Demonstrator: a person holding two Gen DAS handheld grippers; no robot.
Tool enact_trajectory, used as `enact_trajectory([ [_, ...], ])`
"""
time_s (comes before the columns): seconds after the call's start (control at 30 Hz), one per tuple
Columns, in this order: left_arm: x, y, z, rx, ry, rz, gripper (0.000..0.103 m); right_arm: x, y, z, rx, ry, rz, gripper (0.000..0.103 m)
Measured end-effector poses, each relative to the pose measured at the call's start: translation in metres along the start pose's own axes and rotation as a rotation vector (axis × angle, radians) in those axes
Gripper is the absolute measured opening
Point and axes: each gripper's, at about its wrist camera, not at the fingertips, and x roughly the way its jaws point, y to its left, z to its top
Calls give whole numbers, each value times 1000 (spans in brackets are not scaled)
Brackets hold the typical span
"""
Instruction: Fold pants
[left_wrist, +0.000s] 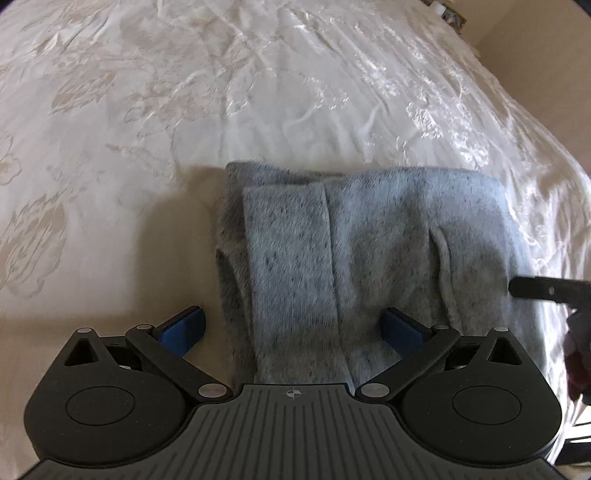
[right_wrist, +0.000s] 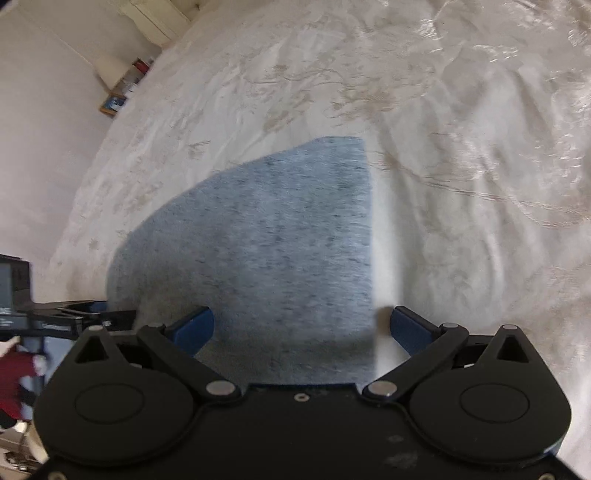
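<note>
The grey heathered pants (left_wrist: 354, 243) lie folded in a compact stack on the white bedspread (left_wrist: 184, 110). My left gripper (left_wrist: 293, 326) is open and empty over the near left part of the stack, blue pads spread wide. The pants also show in the right wrist view (right_wrist: 280, 243) as a smooth folded panel. My right gripper (right_wrist: 302, 328) is open and empty over the stack's near right edge. A black finger of the right gripper (left_wrist: 546, 290) reaches in at the right edge of the left wrist view. Part of the left gripper (right_wrist: 81, 314) shows at the left of the right wrist view.
The white bedspread (right_wrist: 461, 147) with a shiny floral pattern spreads all around the pants. A cream wall (right_wrist: 44, 129) and a small shelf with items (right_wrist: 122, 92) stand beyond the bed's left edge. The bed's right edge (left_wrist: 546, 147) drops off near the pants.
</note>
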Motion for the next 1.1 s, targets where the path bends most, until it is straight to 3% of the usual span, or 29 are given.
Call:
enact_trajectory([
  [0.2, 7, -12, 11, -15, 1, 9, 101, 15, 25, 1, -67, 79, 48, 103],
  [0.23, 3, -13, 11, -30, -20, -3, 85, 15, 30, 0, -81, 82, 31, 96],
  [0.3, -2, -19, 12, -56, -41, 0, 56, 13, 36, -1, -105, 74, -45, 52],
  [0.33, -7, -24, 12, -75, -48, -13, 42, 8, 37, 0, -98, 64, -51, 43],
  [0.37, -11, -30, 11, -84, -62, 3, 34, 2, 36, 2, -84, 53, -46, 30],
  [0.43, -22, -39, 9, -89, -95, 21, 29, -10, 44, 3, -100, 40, -56, 22],
  [0.6, -59, -42, -1, -152, -169, 7, 27, -27, 96, 11, -228, 41, -25, 19],
  [0.73, -105, -33, -13, -162, -259, 64, 27, -25, 154, 20, -337, 44, 38, 19],
  [1.0, -178, 65, -29, -304, -300, 184, 31, 36, 254, 50, -359, 116, 241, 19],
  [1.07, -181, 93, -34, -335, -291, 253, 42, 58, 273, 54, -397, 105, 220, 23],
  [1.1, -180, 106, -38, -351, -284, 314, 42, 73, 279, 56, -406, 103, 163, 32],
])
